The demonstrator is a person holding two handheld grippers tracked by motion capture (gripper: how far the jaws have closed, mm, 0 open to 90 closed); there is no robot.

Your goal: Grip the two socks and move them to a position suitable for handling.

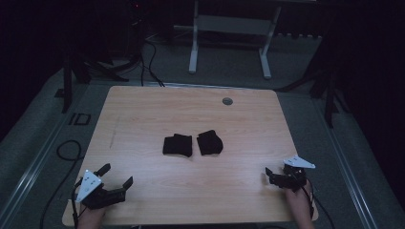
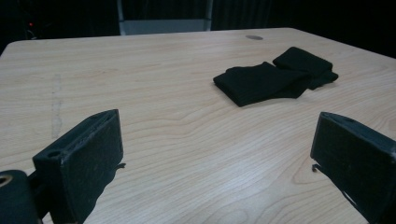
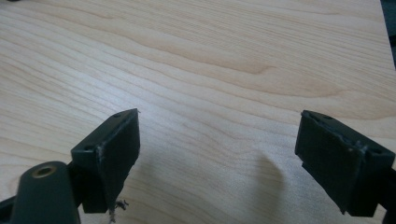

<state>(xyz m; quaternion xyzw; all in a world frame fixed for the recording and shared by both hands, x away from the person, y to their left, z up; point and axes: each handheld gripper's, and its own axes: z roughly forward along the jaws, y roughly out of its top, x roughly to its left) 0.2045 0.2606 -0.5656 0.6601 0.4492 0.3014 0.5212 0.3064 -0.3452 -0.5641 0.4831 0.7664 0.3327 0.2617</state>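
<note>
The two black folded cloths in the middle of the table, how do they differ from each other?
The left cloth lies squarer to the table's edges; the right cloth is turned at a slight angle. The left cloth has a notched top edge in the high view; the right cloth has a more pointed top corner. The left cloth looks a little wider. Both are black, folded flat and lie side by side near the table's middle, untouched by either gripper.

Bare table all around two black cloths.
</note>
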